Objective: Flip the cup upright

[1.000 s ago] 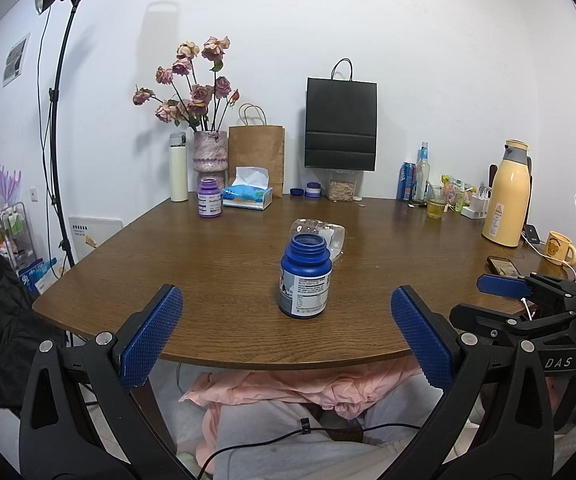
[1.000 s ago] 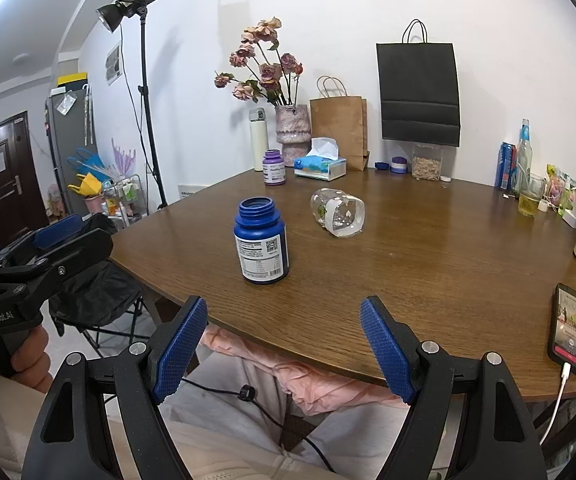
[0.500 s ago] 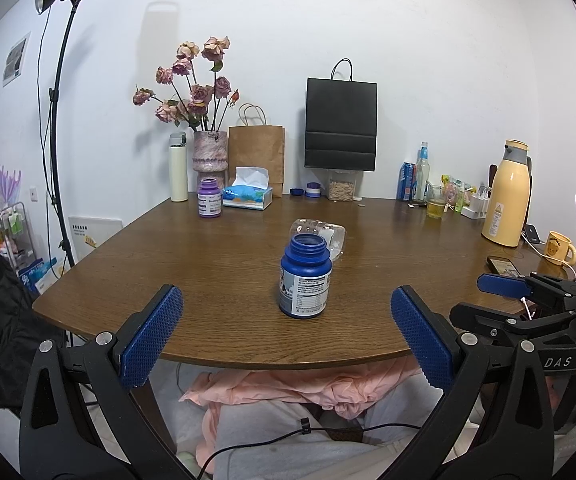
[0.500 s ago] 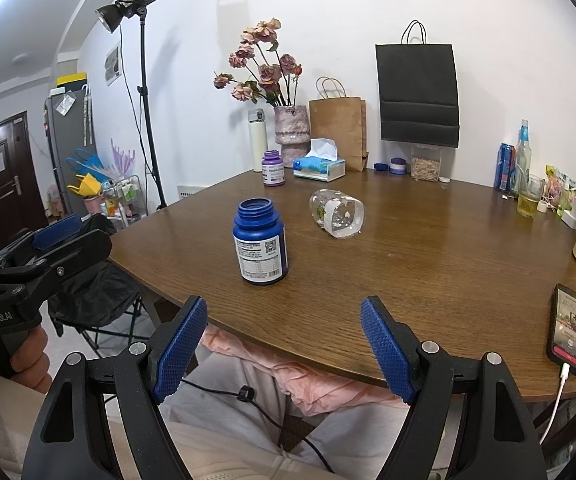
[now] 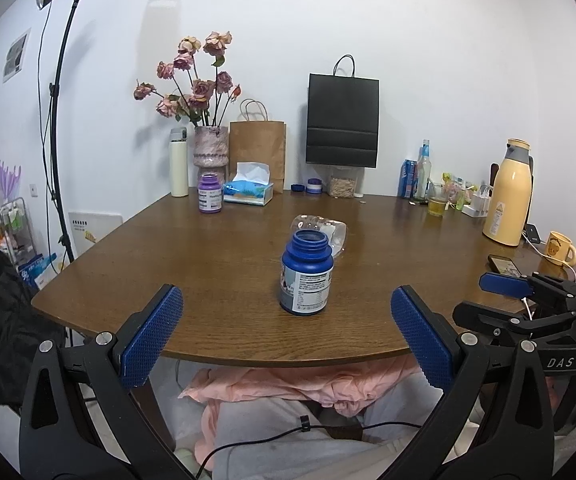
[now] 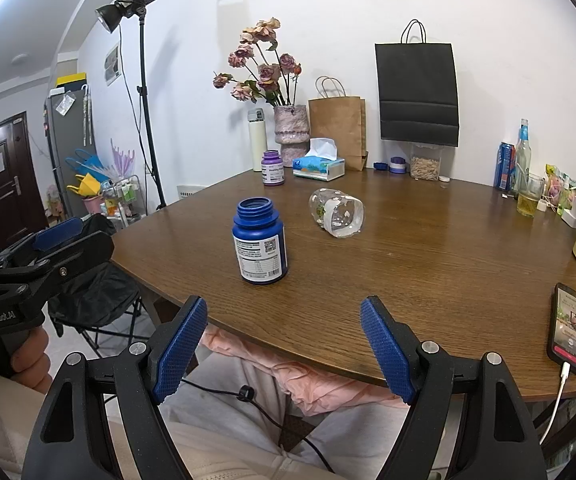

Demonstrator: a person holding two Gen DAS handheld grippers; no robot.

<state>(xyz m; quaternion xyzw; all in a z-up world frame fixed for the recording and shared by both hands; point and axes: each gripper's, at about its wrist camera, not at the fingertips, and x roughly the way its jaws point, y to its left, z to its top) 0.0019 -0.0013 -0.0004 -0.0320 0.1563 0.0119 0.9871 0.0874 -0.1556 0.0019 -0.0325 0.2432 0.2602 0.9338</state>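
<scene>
cup (image 6: 336,213) on its side, jaws spread

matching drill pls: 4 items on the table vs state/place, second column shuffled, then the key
Things:
1. clear cup
2. blue bottle
3. phone
4. purple bottle

States or places:
A. upright, no cap, mid-table nearest the grippers
B. lying on its side, mouth facing the right wrist camera
C. flat at the table's right edge, screen lit, cable plugged in
D. upright at the far side, beside the tissue box

Pairs: 1-B, 2-A, 3-C, 4-D
</scene>
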